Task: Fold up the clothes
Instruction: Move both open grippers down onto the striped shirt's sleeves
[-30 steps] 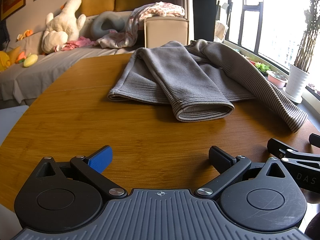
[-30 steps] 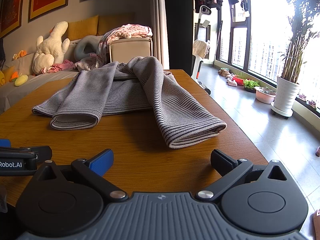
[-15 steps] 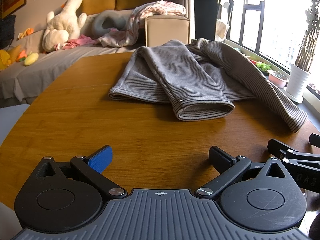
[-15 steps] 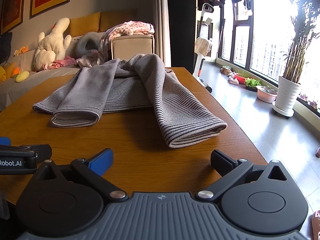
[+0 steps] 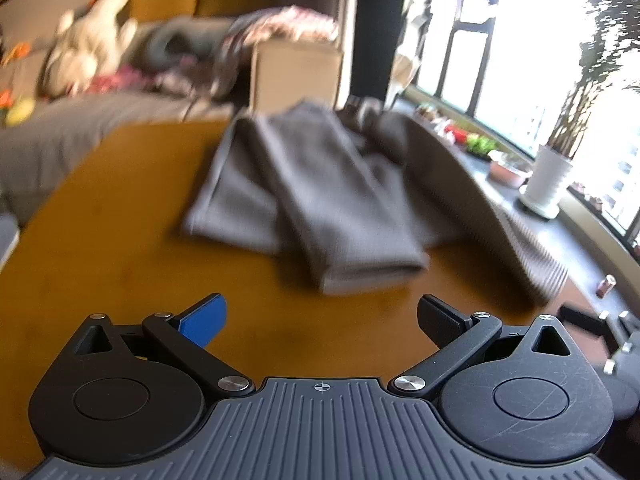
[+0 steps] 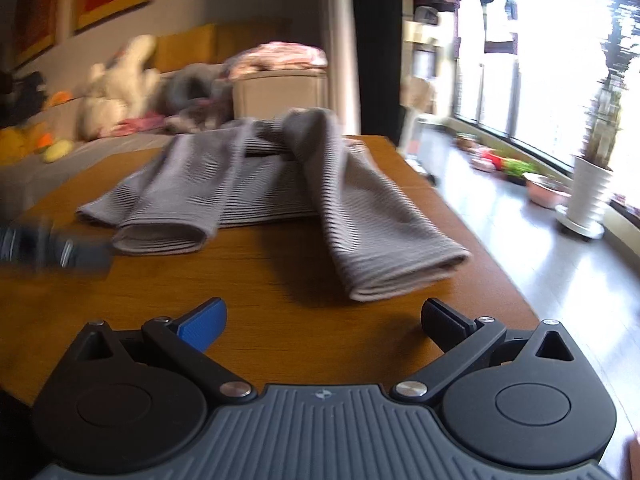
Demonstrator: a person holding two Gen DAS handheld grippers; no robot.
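Observation:
A grey ribbed sweater (image 5: 320,196) lies on the round wooden table (image 5: 120,240), both sleeves stretched toward me; it also shows in the right wrist view (image 6: 280,188). My left gripper (image 5: 320,316) is open and empty, above the table a little short of the left sleeve cuff (image 5: 368,276). My right gripper (image 6: 324,320) is open and empty, just short of the right sleeve cuff (image 6: 408,276). The left gripper also shows blurred at the left edge of the right wrist view (image 6: 52,248). Both views are motion-blurred.
A sofa (image 5: 80,136) with a plush toy (image 6: 120,84), cushions and clothes stands behind the table. A beige box (image 5: 296,76) sits at the far end. To the right are a window and a white plant pot (image 6: 588,196) on the floor.
Both grippers have risen and moved forward toward the sweater, the left one faster. Both stay open. The sweater has not moved.

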